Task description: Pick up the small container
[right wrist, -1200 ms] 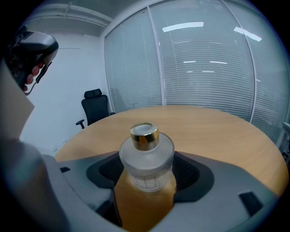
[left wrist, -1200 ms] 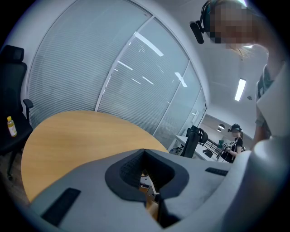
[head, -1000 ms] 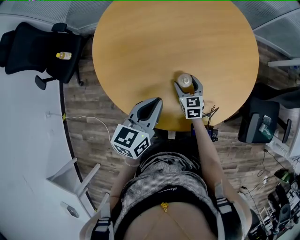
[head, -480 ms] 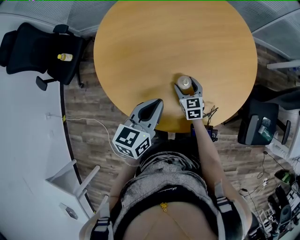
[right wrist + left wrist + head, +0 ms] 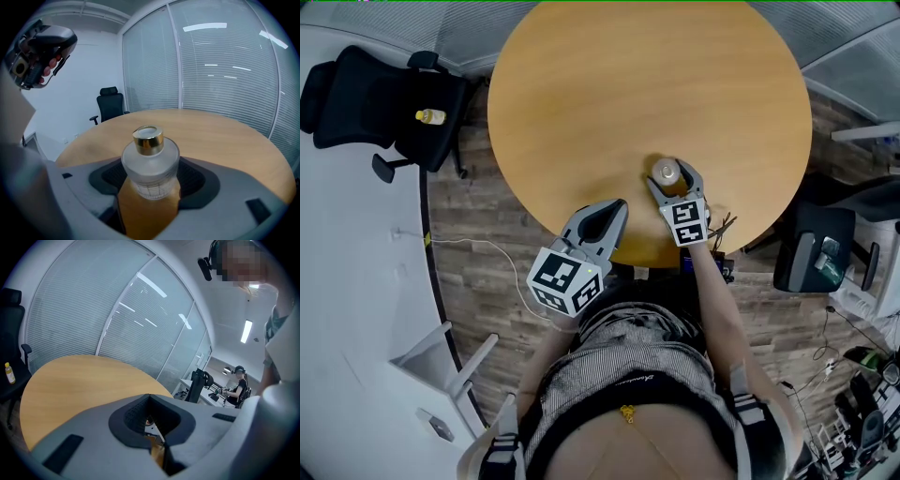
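The small container (image 5: 666, 172) is a frosted glass bottle (image 5: 151, 171) with a gold cap, near the front edge of the round wooden table (image 5: 647, 84). My right gripper (image 5: 674, 175) is shut on it; the dark pads press its body from both sides in the right gripper view (image 5: 150, 180). My left gripper (image 5: 612, 206) hovers at the table's front edge, left of the bottle, shut with nothing in it. In the left gripper view its tips (image 5: 150, 399) meet above the tabletop.
A black office chair (image 5: 375, 94) with a small yellow bottle (image 5: 428, 116) on its seat stands left of the table. Another dark chair (image 5: 811, 248) and cables lie to the right. A white cable runs along the wood floor (image 5: 478, 244).
The right gripper and the bottle between its jaws have shifted slightly toward the table's front edge together. The left gripper has stayed in place.
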Motion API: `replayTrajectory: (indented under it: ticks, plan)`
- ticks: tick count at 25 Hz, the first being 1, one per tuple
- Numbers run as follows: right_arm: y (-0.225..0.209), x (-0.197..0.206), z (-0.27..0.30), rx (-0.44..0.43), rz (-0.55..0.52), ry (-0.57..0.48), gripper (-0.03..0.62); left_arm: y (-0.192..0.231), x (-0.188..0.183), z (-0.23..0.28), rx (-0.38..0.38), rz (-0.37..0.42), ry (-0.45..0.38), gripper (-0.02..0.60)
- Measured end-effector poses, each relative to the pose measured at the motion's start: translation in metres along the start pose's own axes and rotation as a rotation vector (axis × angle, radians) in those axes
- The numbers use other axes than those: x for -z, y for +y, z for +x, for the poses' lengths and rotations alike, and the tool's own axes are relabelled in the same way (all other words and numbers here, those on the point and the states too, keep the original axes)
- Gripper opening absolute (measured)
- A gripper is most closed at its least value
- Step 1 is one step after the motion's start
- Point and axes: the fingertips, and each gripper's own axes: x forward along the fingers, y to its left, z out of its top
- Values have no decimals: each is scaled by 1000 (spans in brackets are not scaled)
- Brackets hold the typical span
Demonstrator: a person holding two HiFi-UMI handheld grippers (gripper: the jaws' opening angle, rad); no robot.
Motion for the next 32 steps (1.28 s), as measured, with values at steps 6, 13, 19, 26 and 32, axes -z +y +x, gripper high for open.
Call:
replayTrajectory:
  ticks: [6, 13, 19, 26, 32]
  plan:
    - [3, -16, -11, -30, 0, -35, 331, -1, -2, 4, 17, 11, 0, 3]
    - [0, -47, -34, -67, 14, -99, 331, -10, -6, 10, 42, 32, -2, 3]
    - [-1, -67, -52, -74, 7, -124, 331, -14, -11, 12, 63, 38, -8, 3]
    - [2, -81, -68, -77, -4, -140, 331, -18, -16, 14, 72, 47, -19, 3]
    - [4, -92, -78, -75, -12, -143, 331, -20, -17, 13, 81, 49, -23, 3]
